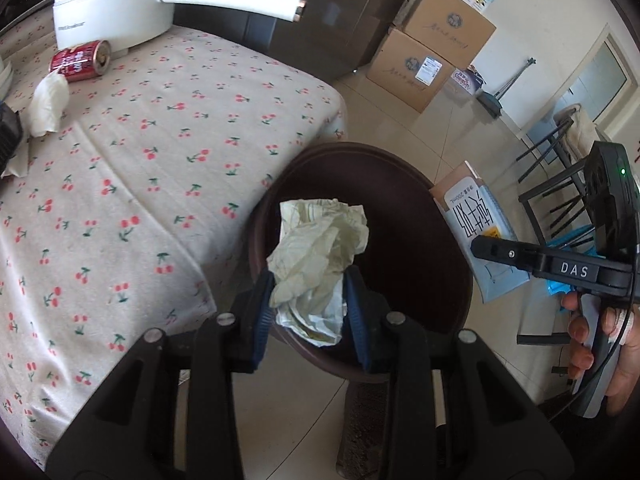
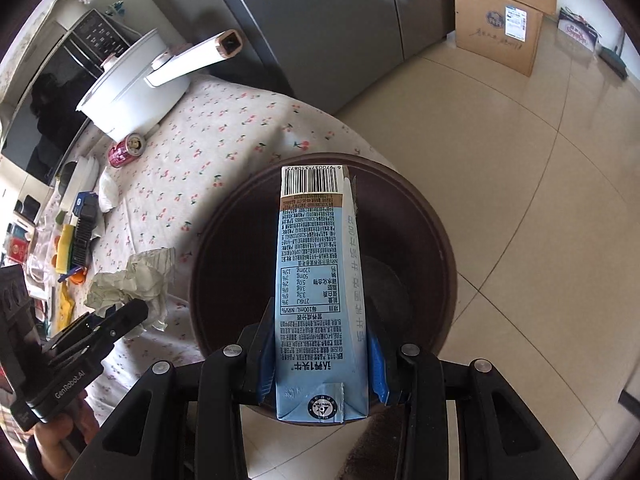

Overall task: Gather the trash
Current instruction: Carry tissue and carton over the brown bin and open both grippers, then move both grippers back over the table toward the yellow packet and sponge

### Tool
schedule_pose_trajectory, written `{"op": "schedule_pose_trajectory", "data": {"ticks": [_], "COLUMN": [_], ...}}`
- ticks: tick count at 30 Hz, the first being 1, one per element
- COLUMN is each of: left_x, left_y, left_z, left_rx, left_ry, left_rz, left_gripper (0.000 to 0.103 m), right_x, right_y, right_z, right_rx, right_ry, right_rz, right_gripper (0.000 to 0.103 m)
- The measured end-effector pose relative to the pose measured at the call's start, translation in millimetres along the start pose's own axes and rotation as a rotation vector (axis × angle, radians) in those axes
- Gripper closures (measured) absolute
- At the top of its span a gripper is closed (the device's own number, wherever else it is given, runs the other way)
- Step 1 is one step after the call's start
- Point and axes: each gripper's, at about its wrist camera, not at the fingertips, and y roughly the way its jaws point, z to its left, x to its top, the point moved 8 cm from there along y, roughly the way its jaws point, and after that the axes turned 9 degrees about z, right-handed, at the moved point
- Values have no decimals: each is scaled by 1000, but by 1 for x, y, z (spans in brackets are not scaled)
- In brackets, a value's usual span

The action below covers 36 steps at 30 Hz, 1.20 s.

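Left wrist view: your left tongs are clamped on a crumpled paper wad, blue pads pressing it from both sides, and it hangs over the open mouth of the dark brown bin. The bin stands on the tiled floor just beside the corner of the bench, which wears a cherry-print cloth. Off to the right you see your right hand holding the other tool with the milk carton in its grip, near the bin's rim.

In the right wrist view, your right tongs are closed on that pale blue carton, its barcode end pointing away from you, above the same bin's opening.

Further back on the bench, a red can lies on its side just beside a white pot with a long handle, and a white tissue sits near the can. Cardboard boxes are stacked on the floor by the far wall.
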Motion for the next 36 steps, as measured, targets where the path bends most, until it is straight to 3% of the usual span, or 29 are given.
{"op": "schedule_pose_trajectory", "data": {"ticks": [2, 3, 4, 6, 22, 25, 26, 36], "left_x": [2, 2, 4, 3, -14, -18, -19, -35], "left_y": [3, 4, 7, 7, -24, -30, -32, -59], "left_z": [-7, -8, -7, -4, 40, 48, 51, 89], "left_rx": [-3, -1, 15, 55, 188, 214, 222, 278], "left_ry": [17, 24, 22, 14, -7, -7, -6, -51], "left_rz": [-15, -18, -10, -1, -4, -6, -8, -16], "left_gripper": [59, 45, 20, 5, 1, 1, 1, 1], "right_x": [-1, -2, -3, -3, -2, 0, 1, 10], "right_y": [-1, -1, -1, -2, 6, 4, 3, 4], "right_z": [-7, -10, -11, -14, -7, -3, -1, 36], "right_rx": [-9, -12, -13, -15, -14, 10, 18, 29], "right_ry": [10, 13, 17, 18, 10, 35, 42, -6], "right_rz": [3, 3, 4, 6, 26, 20, 13, 10], "right_gripper": [64, 64, 64, 64, 62, 25, 22, 19]}}
